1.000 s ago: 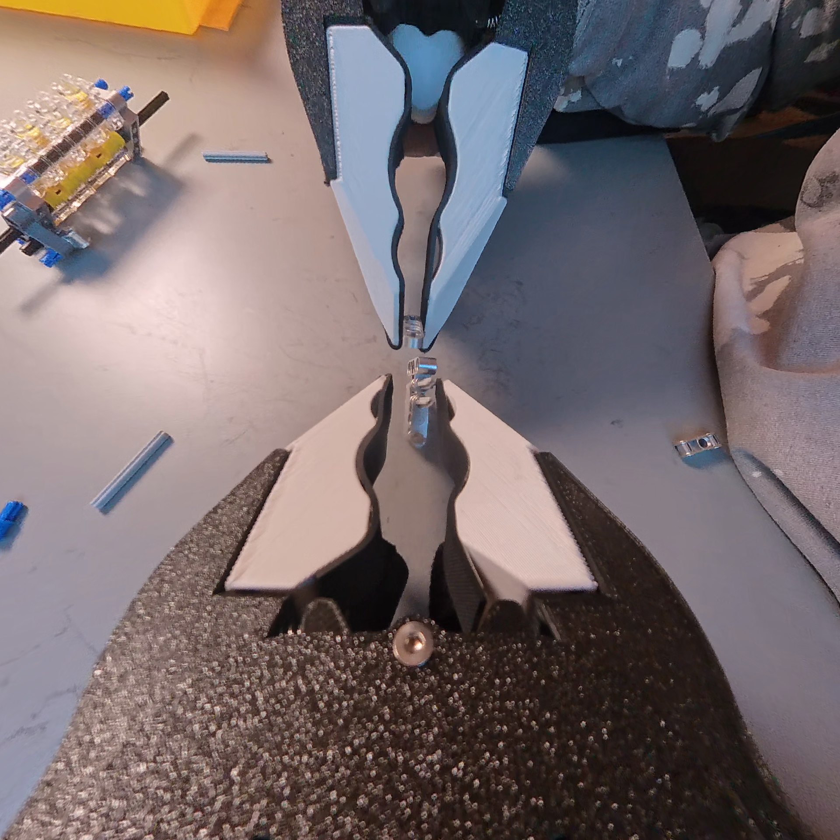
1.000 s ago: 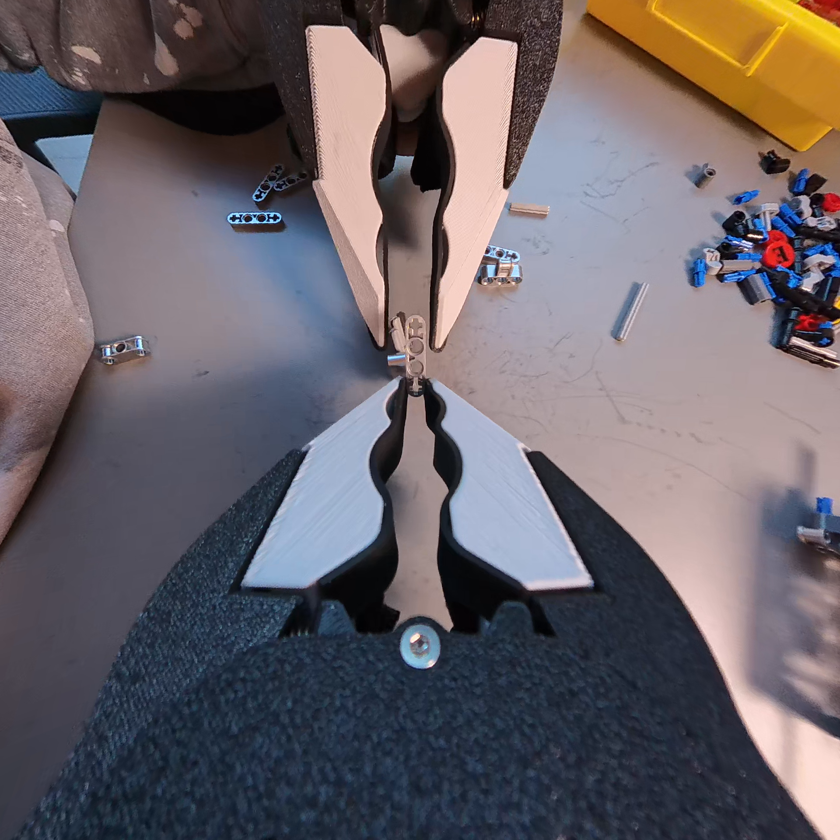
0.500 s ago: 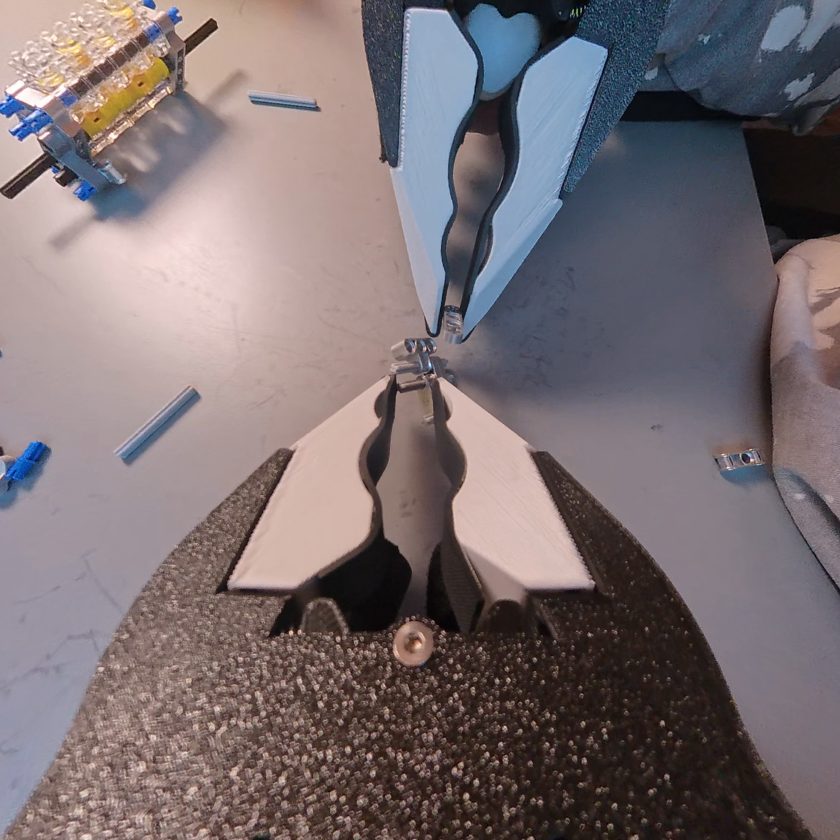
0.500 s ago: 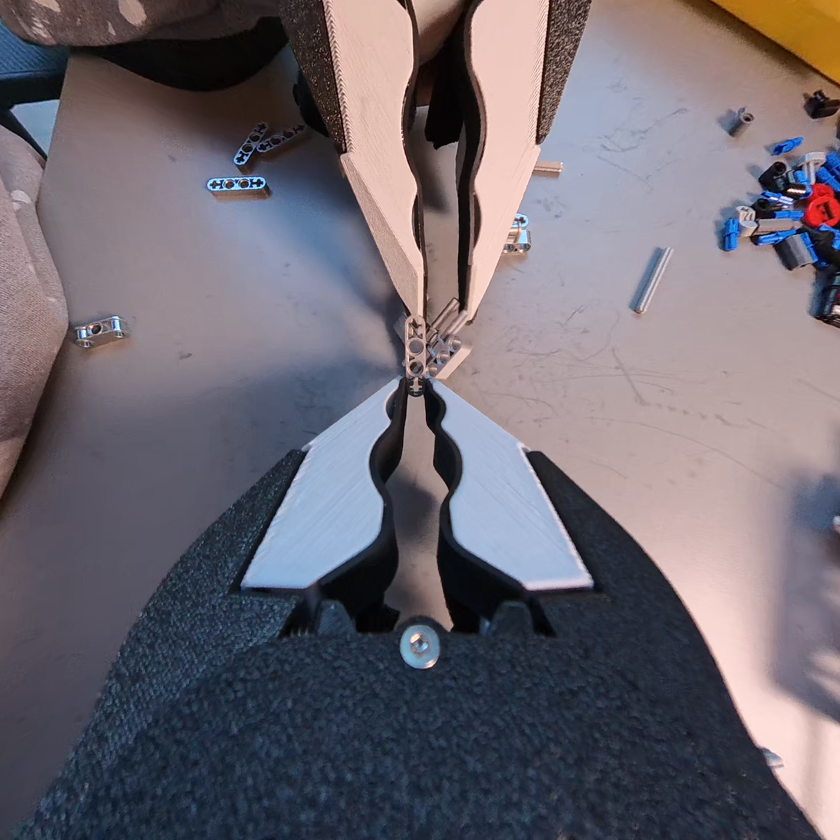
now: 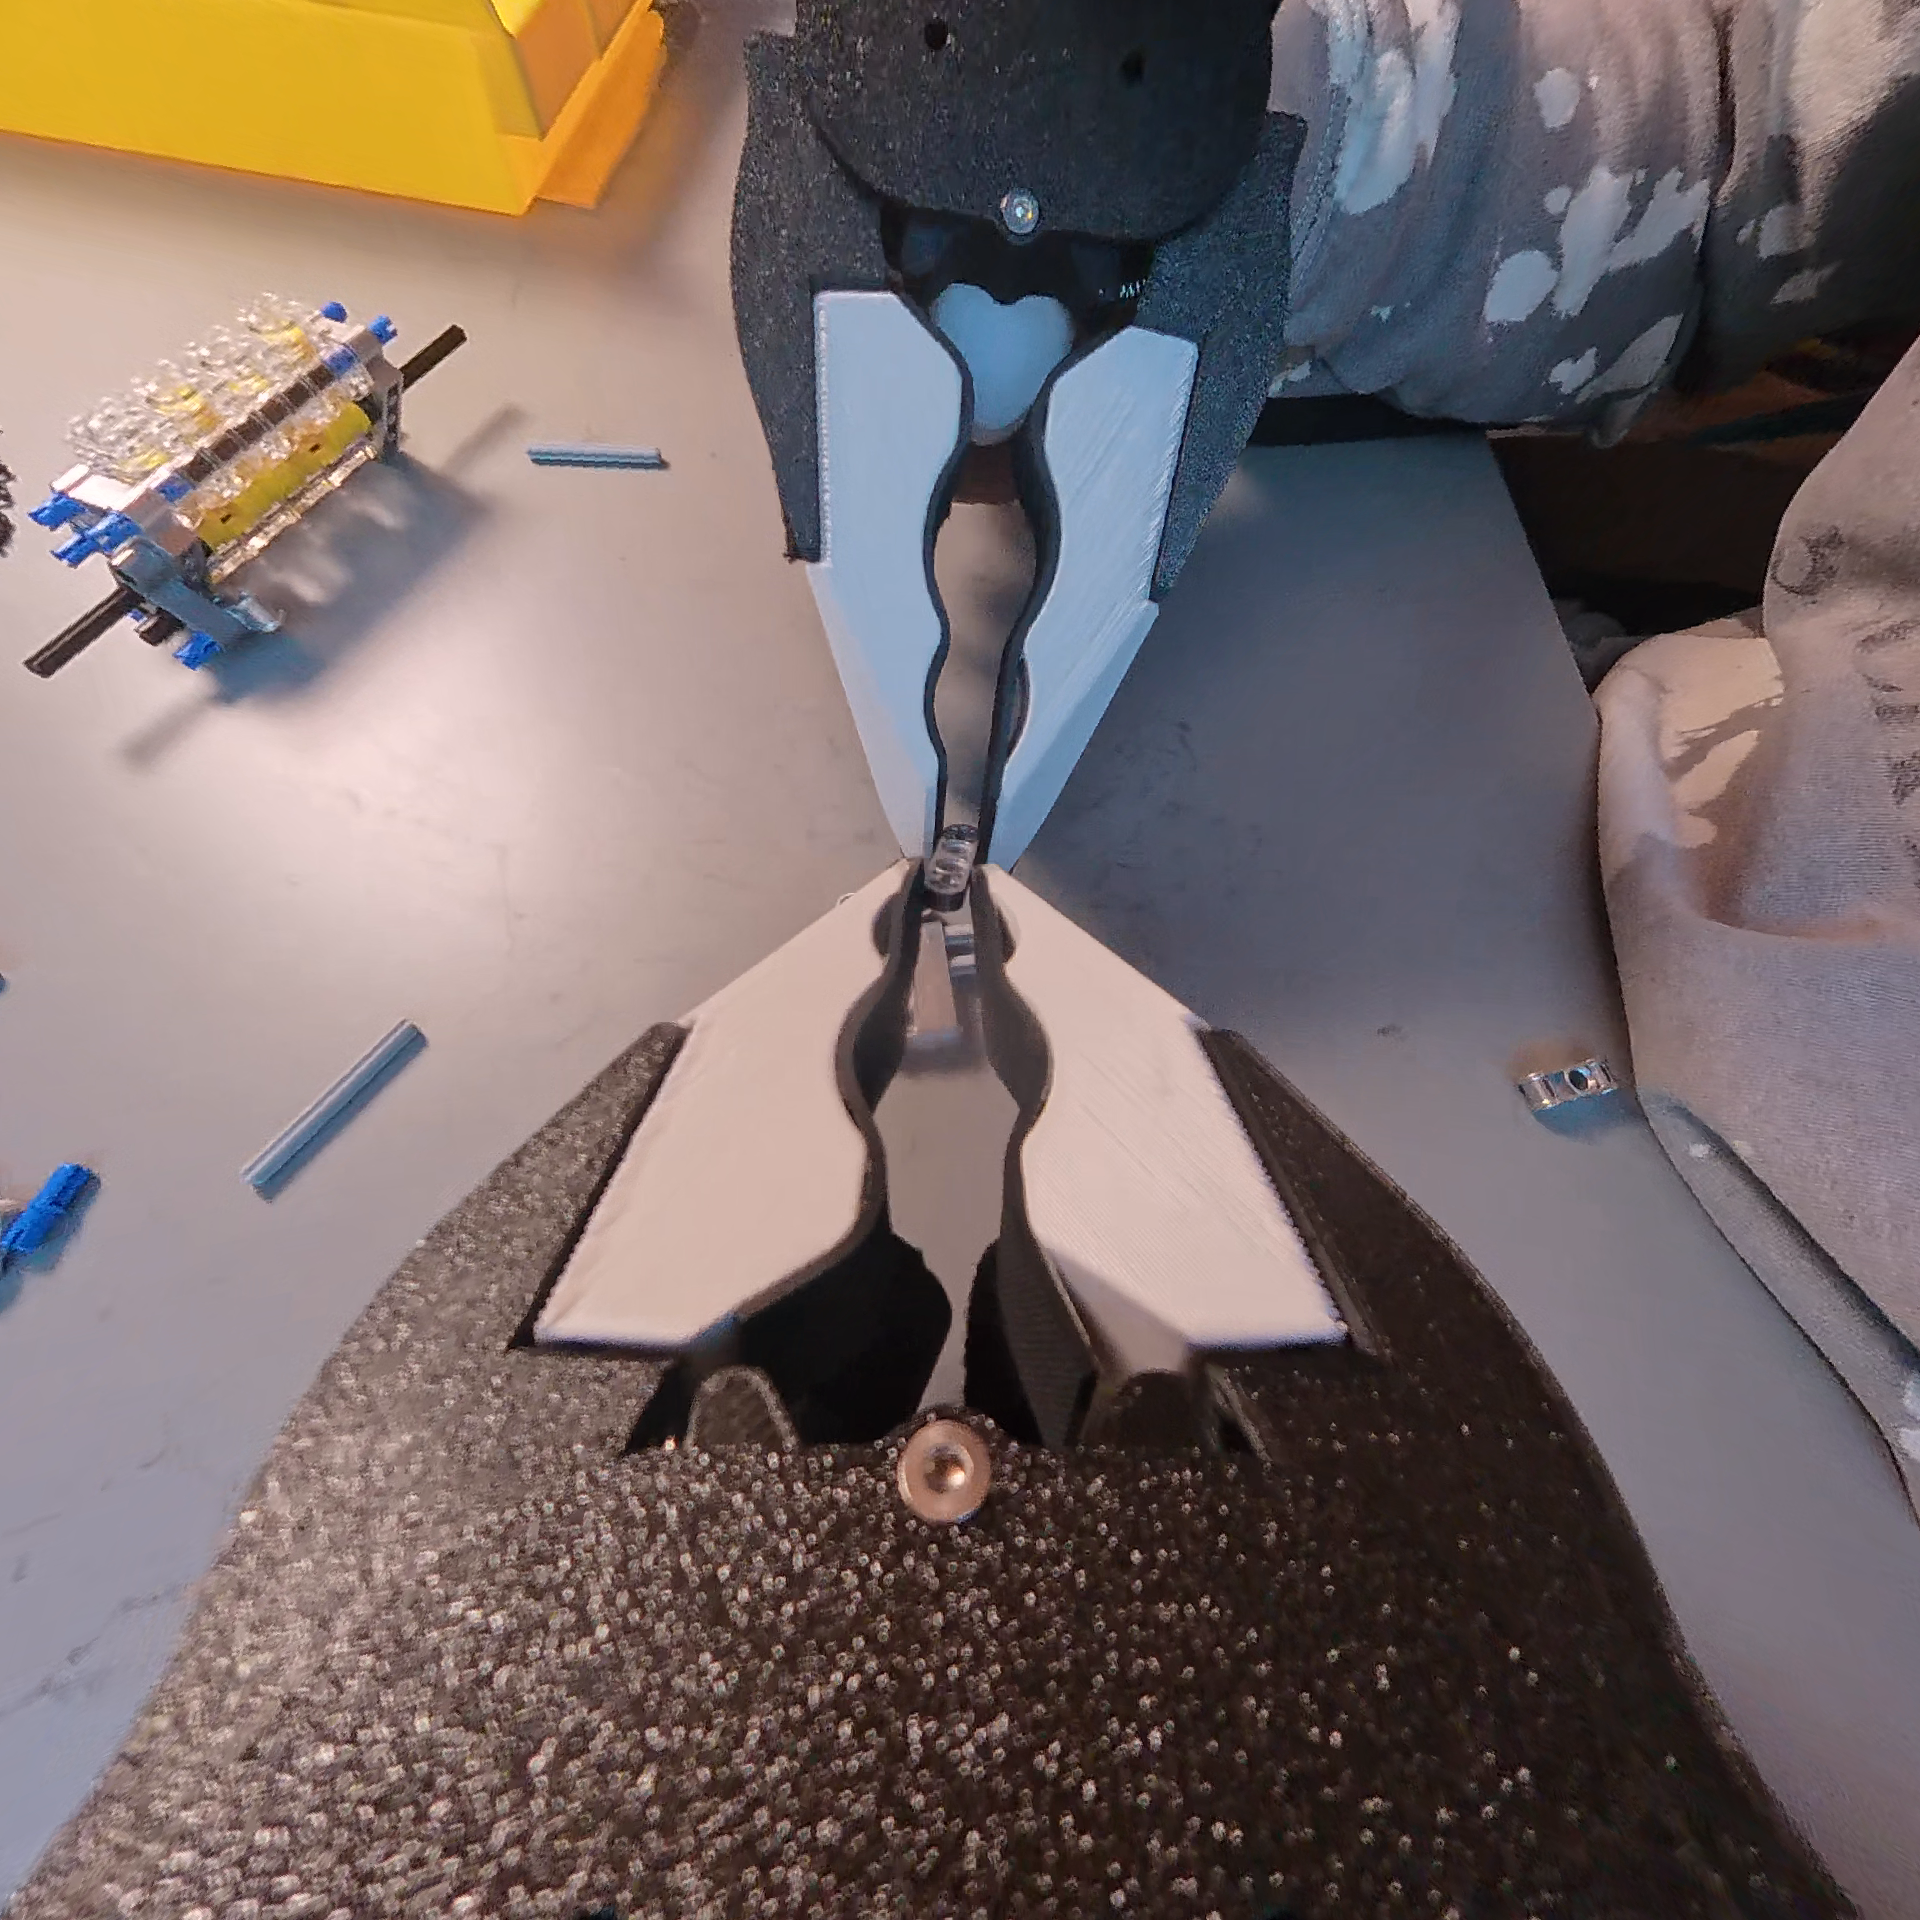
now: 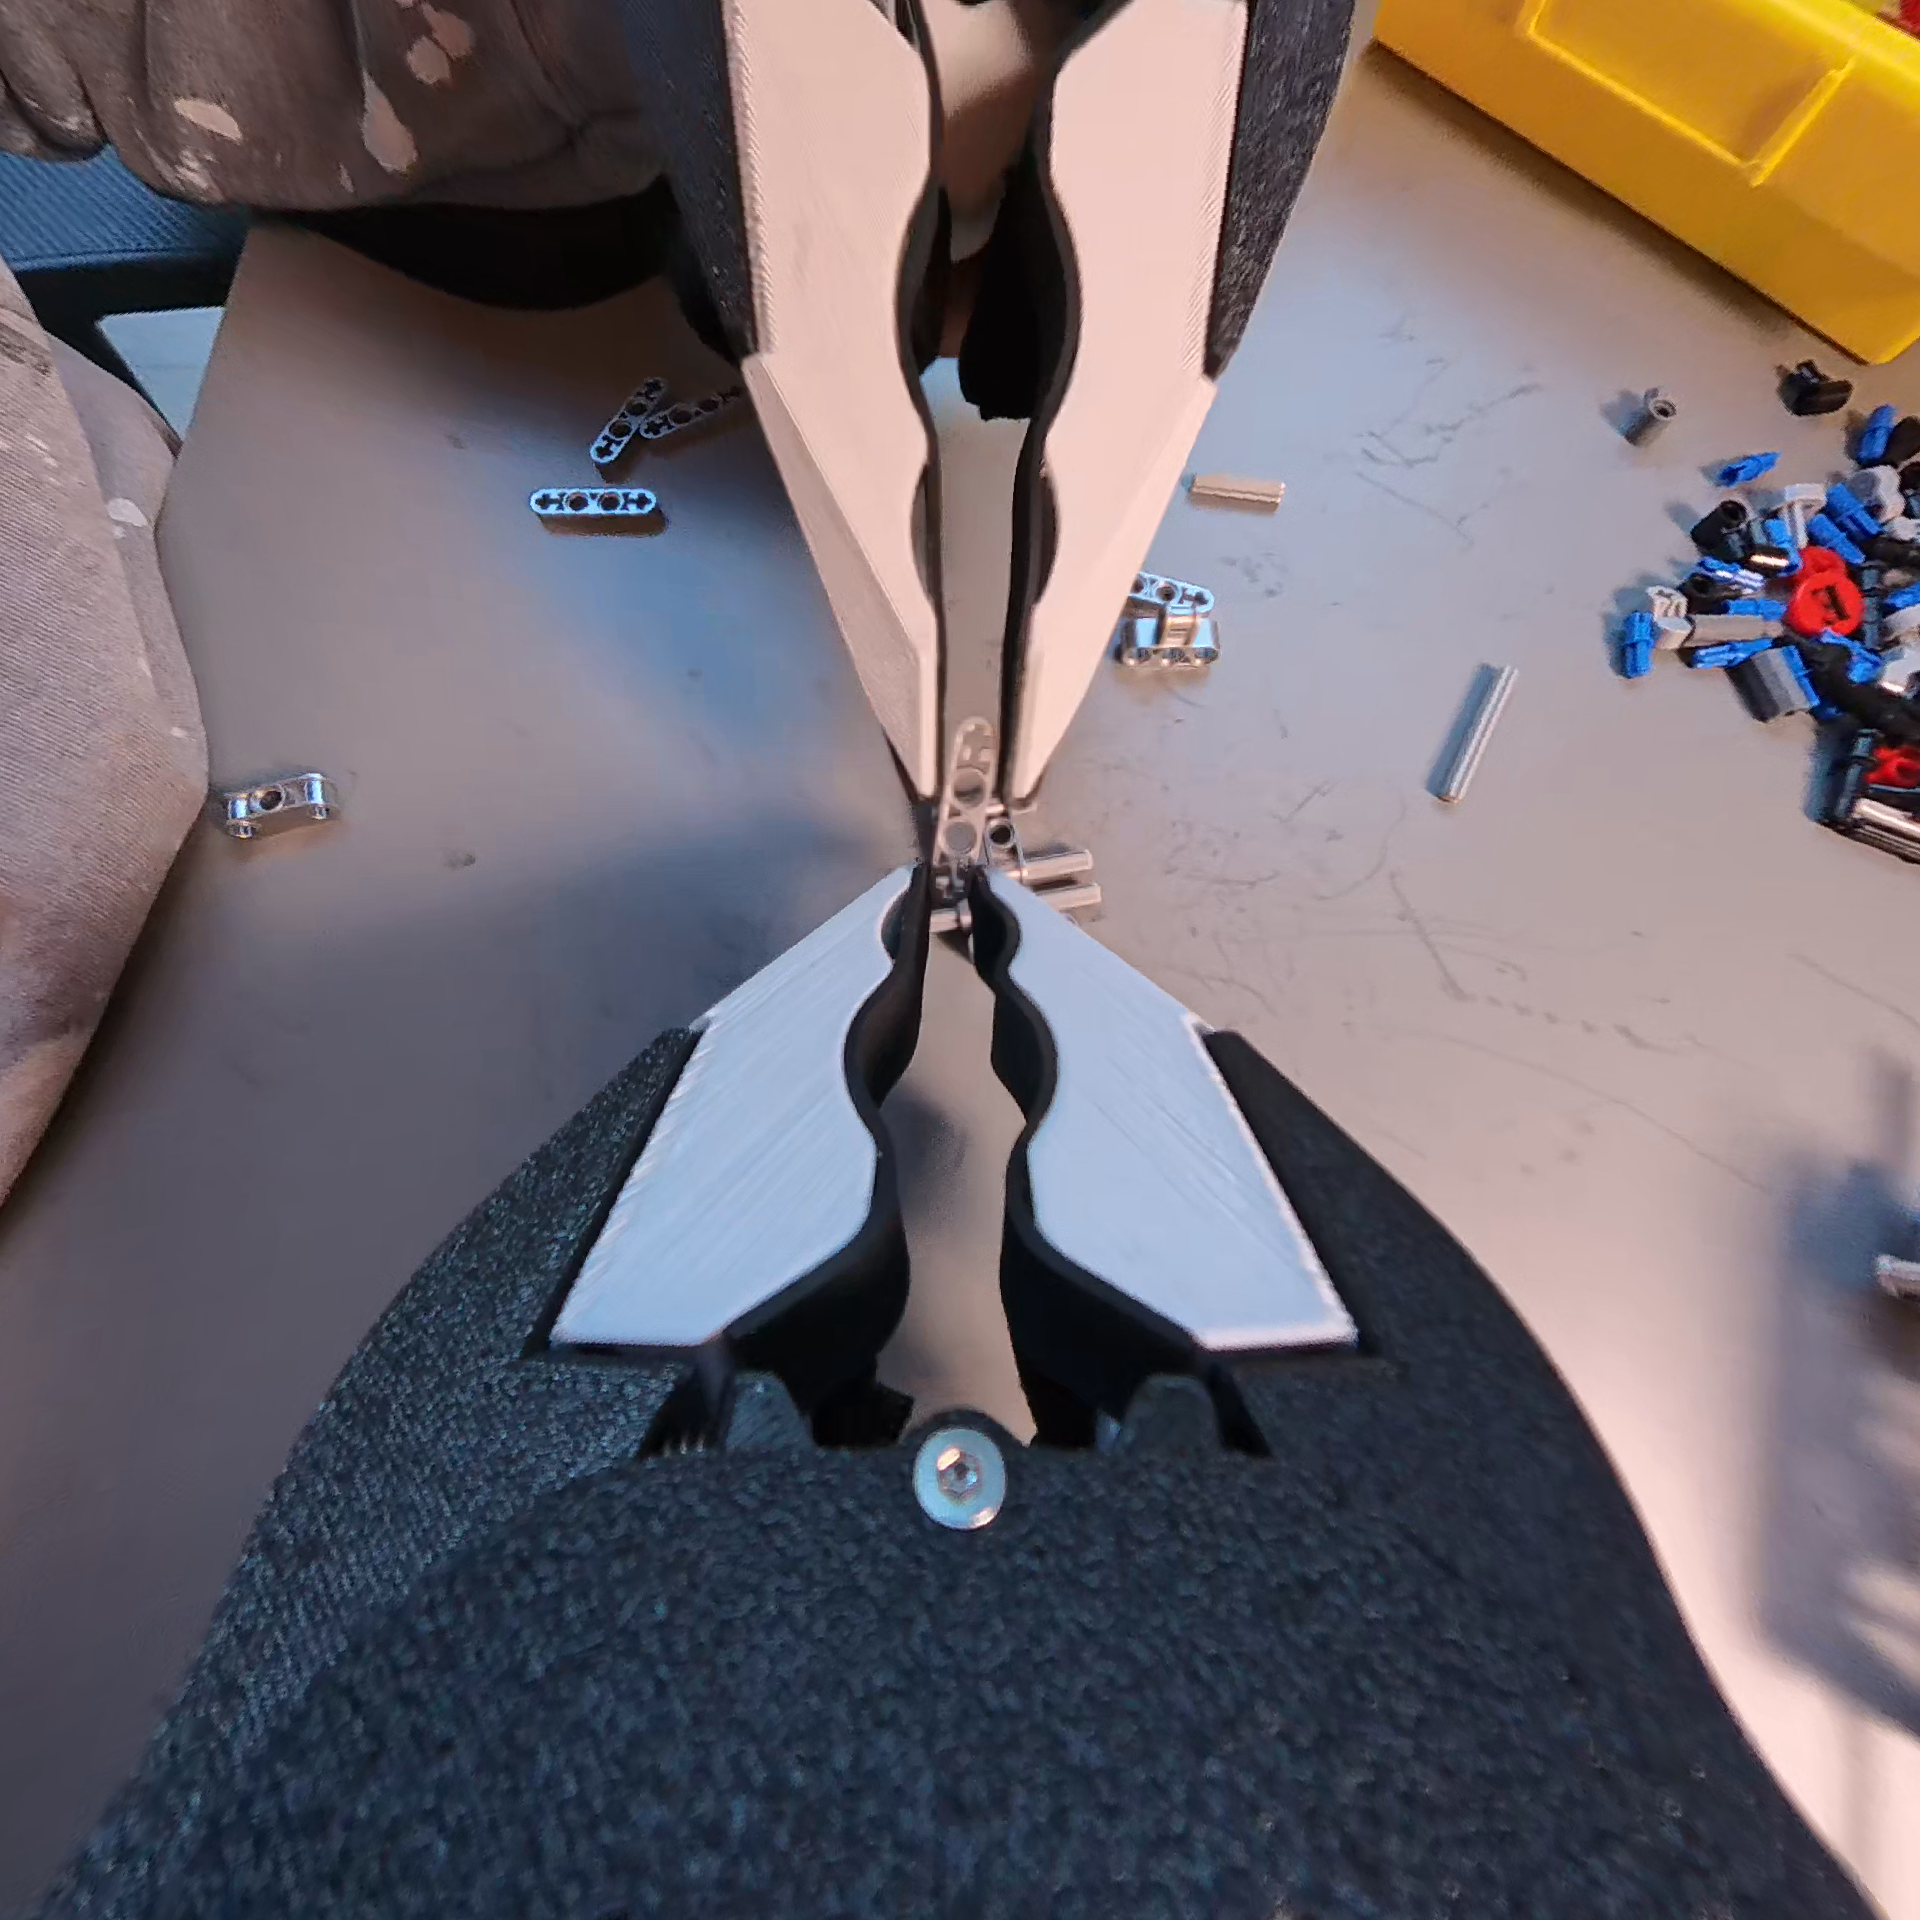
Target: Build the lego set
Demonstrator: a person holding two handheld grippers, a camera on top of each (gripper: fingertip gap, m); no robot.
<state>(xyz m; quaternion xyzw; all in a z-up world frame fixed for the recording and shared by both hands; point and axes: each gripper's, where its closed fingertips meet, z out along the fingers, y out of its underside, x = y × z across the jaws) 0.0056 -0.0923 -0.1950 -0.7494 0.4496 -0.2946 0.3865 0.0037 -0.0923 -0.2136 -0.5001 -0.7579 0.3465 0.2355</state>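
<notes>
Both grippers meet tip to tip above the grey table [image 5: 520, 831]. My left gripper [image 5: 945, 899] is shut on a thin grey beam [image 5: 951, 961] with short pins; the beam also shows in the right wrist view [image 6: 971, 764], with its pins [image 6: 1055, 873] sticking out sideways. My right gripper [image 6: 951, 883], seen from the front in the left wrist view [image 5: 961, 847], is shut on a small clear piece [image 5: 951, 860]. The clear piece touches the end of the grey beam. How they join is hidden by the fingertips.
A yellow bin [image 5: 312, 94] stands at the back, also in the right wrist view [image 6: 1662, 135]. A built block of clear and yellow parts [image 5: 229, 468], grey axles [image 5: 332, 1107], a chrome connector [image 5: 1569, 1091], thin beams [image 6: 592, 501] and a pile of blue, black and red pieces [image 6: 1787, 613] lie around. Cloth [image 5: 1766, 831] borders the table.
The two grippers have closed the gap and lined up again. The clear piece now touches the grey beam, where before it hung apart from it.
</notes>
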